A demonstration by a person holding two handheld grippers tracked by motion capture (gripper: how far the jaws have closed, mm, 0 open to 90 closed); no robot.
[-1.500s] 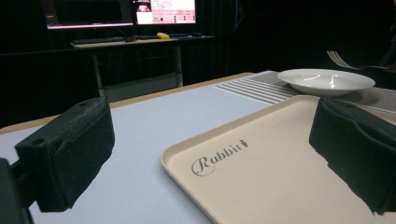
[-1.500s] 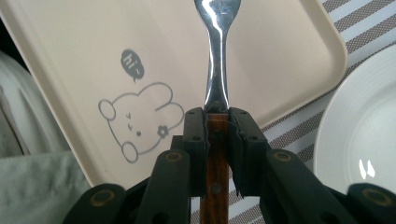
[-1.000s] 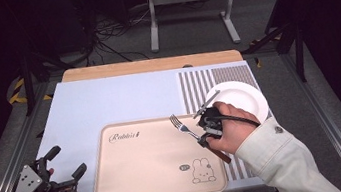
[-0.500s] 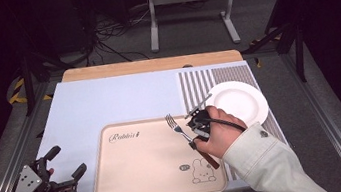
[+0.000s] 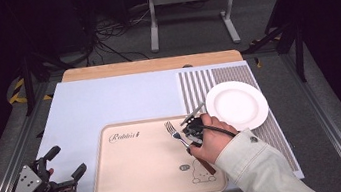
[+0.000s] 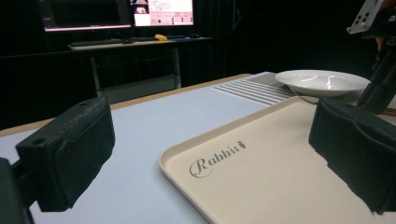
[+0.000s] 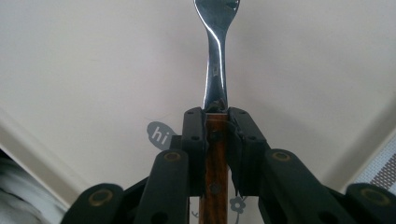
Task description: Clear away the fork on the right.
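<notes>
A fork (image 5: 175, 131) with a steel head and a brown wooden handle (image 7: 214, 158) is clamped in my right gripper (image 5: 191, 132), low over the right half of the beige "Rabbit" tray (image 5: 138, 166). In the right gripper view both black jaws press on the handle and the fork head (image 7: 215, 28) points out over the tray (image 7: 93, 70). My left gripper (image 5: 67, 166) rests at the table's front left corner with its jaws wide apart and nothing between them; its pads (image 6: 70, 149) frame the tray (image 6: 261, 177). A white plate (image 5: 237, 104) sits right of the tray.
A striped grey mat (image 5: 197, 84) lies under the plate (image 6: 322, 81) at the right. The pale blue table cover (image 5: 109, 102) runs left and back from the tray. Monitors and a desk (image 6: 116, 42) stand beyond the table.
My right gripper has carried the fork left and down, from beside the plate to low over the tray's right half. The left gripper has stayed put.
</notes>
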